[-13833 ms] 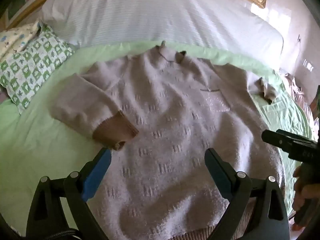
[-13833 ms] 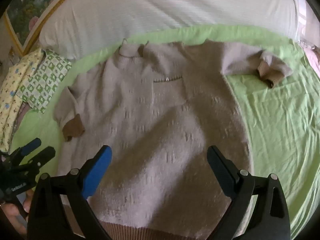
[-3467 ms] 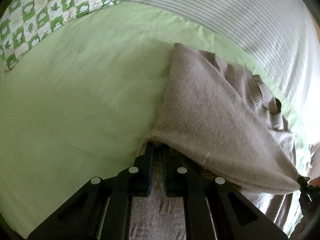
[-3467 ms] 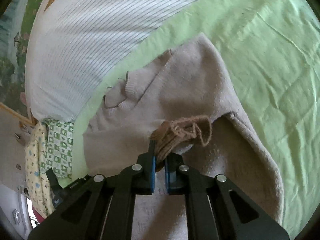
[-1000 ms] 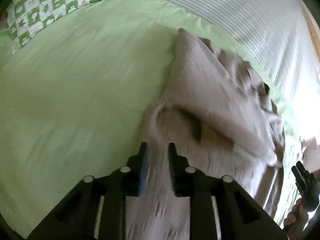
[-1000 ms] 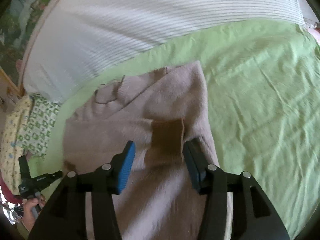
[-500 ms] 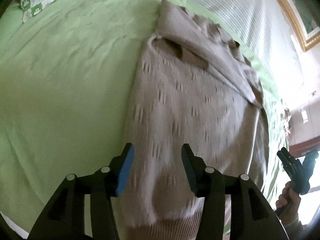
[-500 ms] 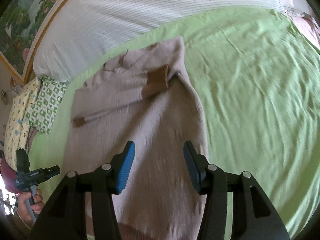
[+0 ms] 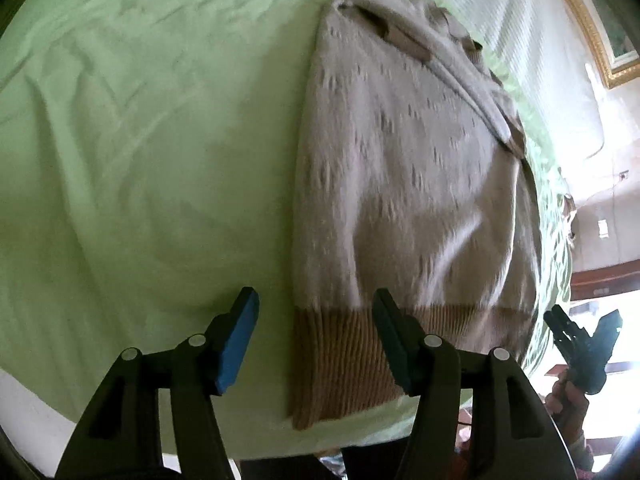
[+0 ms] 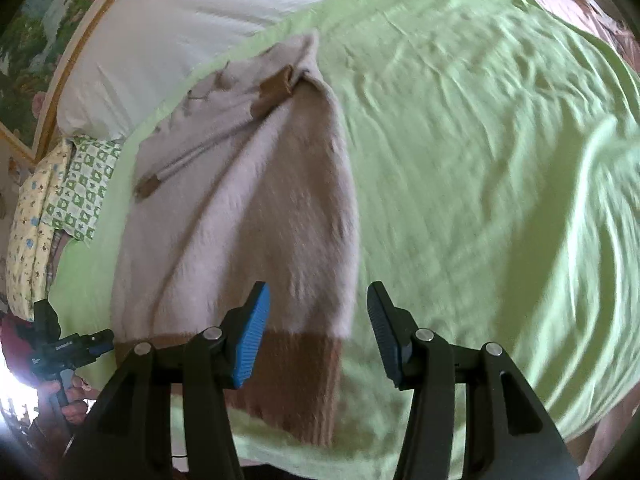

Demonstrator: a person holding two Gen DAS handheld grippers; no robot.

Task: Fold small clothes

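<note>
Left wrist: your left gripper [image 9: 314, 332], earlier clamped on the sweater [image 9: 404, 184], is opening above its hem at the bed [image 9: 120, 160] foot edge, collar toward the headboard

Right wrist: your right gripper [image 10: 318, 332] hangs released over the hem corner

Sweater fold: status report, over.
Left gripper opening, empty, above the hem's left corner. Right gripper open, empty, above the right corner. Sweater flat on the sheet, sleeves folded in. Nothing in the way.
</note>
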